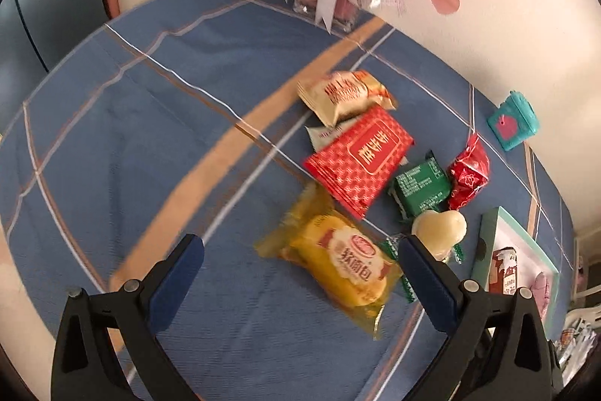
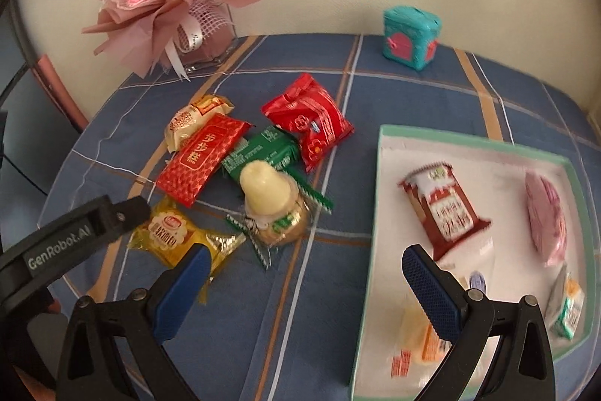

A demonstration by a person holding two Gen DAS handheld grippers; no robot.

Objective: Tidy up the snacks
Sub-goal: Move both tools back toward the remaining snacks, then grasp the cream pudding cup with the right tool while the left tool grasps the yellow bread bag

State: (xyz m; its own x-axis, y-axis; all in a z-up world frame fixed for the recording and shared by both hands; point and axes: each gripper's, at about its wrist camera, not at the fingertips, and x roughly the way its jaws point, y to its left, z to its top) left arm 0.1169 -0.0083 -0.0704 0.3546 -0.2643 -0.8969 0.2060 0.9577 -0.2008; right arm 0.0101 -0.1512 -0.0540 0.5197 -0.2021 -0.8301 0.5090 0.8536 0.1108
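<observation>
**Two open grippers over loose snacks; the yellow packet lies nearest the left one**

Six or so wrapped snacks lie in a loose cluster on the blue checked tablecloth (image 1: 112, 138), well apart from the pale green tray (image 2: 379, 175) that already holds several packets. Reading left to right in the left wrist view: the left gripper (image 1: 300, 262) hovers with its jaws wide apart, holding nothing. The yellow bread packet (image 1: 338, 262) sits between the two fingertips, slightly toward 1 o'clock, with its long axis running from 10 to 4 o'clock across the jaw line. Beyond it at 12 to 1 o'clock lie the red flat packet (image 1: 360, 160), the green packet (image 1: 420, 186) and the cream heart-shaped sweet (image 1: 439, 228).

In the right wrist view the right gripper (image 2: 304, 269) is likewise spread open and empty, poised above bare cloth between cluster and tray. The yellow packet appears at its 10 o'clock, the tray at 3 o'clock. Judged from this, the left gripper is the nearer tool for the yellow packet.
</observation>
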